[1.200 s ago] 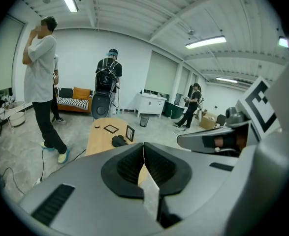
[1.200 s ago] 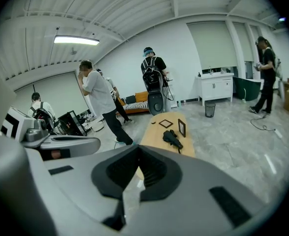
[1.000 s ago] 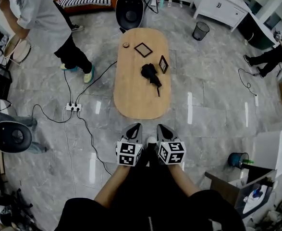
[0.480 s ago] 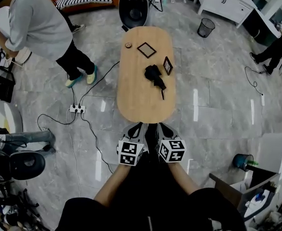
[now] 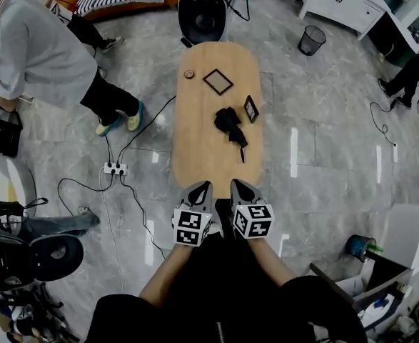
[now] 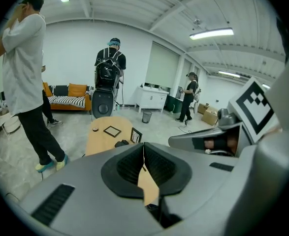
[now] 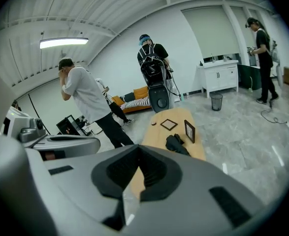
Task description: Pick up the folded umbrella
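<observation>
The left gripper (image 5: pixel 203 187) and right gripper (image 5: pixel 235 185) have neared the oval light-wood table (image 5: pixel 195 156) since 1 second ago, jaws pressed together on nothing, and the black folded fabric umbrella (image 5: pixel 230 122), lying well ahead of their fingertips, looks light and soft-skinned, best pinched across its bunched middle.

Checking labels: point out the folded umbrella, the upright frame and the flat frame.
folded umbrella (image 5: pixel 228 121), head view, bunched black canopy.
upright frame (image 5: pixel 250 108), head view, its middle.
flat frame (image 5: pixel 217 81), head view, centre panel.

Bright ceiling tubes (image 6: pixel 210 33), glare streaks on floor (image 5: pixel 293 148), fisheye edges
</observation>
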Motion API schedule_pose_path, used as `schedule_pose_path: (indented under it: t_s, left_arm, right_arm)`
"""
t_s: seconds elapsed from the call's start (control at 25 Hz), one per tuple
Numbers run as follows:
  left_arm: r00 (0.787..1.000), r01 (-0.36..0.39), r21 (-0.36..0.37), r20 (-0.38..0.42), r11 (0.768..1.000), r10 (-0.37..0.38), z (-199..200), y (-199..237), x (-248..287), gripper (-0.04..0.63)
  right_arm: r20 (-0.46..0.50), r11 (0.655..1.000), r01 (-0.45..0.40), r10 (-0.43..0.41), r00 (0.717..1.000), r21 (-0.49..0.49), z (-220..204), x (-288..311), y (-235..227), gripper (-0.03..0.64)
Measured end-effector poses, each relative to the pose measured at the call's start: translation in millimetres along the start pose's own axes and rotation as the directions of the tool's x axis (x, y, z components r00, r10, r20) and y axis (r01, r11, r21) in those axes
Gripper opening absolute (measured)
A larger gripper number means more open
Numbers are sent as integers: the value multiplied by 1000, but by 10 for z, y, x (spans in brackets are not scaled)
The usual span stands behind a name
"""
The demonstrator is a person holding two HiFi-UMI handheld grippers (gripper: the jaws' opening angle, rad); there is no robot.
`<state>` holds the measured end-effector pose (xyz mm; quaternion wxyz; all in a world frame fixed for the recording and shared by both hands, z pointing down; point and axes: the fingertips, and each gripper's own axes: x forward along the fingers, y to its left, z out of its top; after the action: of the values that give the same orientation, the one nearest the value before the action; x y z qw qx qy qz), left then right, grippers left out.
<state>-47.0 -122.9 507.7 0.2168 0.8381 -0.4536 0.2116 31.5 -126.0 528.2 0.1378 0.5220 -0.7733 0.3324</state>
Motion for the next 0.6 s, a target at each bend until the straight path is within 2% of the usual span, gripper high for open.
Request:
schedule_pose_path:
  t_s: [0.36, 0.6]
  left_arm:
    - [1000, -5, -15, -25, 1000, 4, 372, 232, 624, 15]
    - [1000, -12, -21, 10, 1000, 12, 589, 338, 979, 15]
  right_arm:
    - [-29, 999, -50, 50, 998, 5, 500, 559, -360, 11]
    - [-62, 997, -63, 60, 996, -45, 705, 911, -675, 11]
